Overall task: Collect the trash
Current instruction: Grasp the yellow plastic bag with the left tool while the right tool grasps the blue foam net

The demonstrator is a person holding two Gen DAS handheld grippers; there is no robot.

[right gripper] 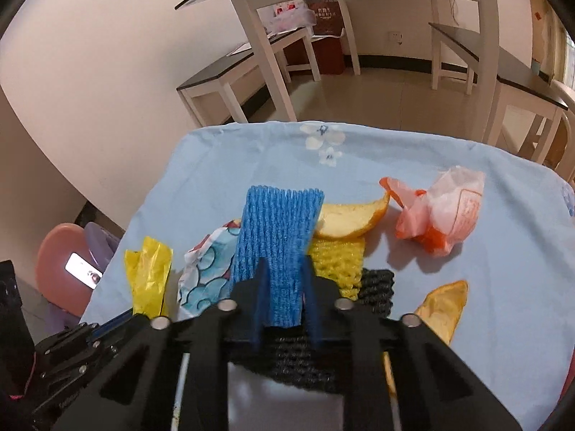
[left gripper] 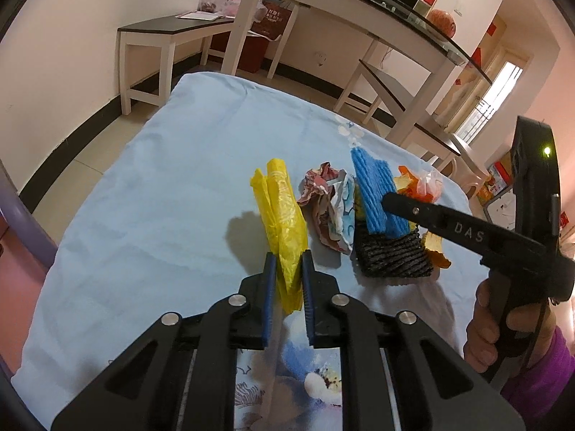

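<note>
Left wrist view: my left gripper (left gripper: 289,269), low in the centre of the frame, is closed on a yellow plastic bag (left gripper: 282,215) that stands up between its blue pads. Right of the bag on the pale blue cloth (left gripper: 143,197) lie a crumpled printed wrapper (left gripper: 332,212), a blue foam net (left gripper: 373,194) and a black foam net (left gripper: 391,255), with an orange-tinted plastic bag (left gripper: 426,183) behind. The right gripper (left gripper: 390,203) reaches in from the right edge, a hand (left gripper: 488,327) on its handle, its tip against the blue net.

Right wrist view: my right gripper (right gripper: 285,287), bottom centre, is clamped on the blue foam net (right gripper: 276,237). A yellow foam net (right gripper: 336,265) and the black one (right gripper: 377,289) lie just right of it; orange peels (right gripper: 354,221) (right gripper: 444,307) and the orange-tinted bag (right gripper: 442,212) sit further right; the yellow bag (right gripper: 149,276) is at lower left
</note>
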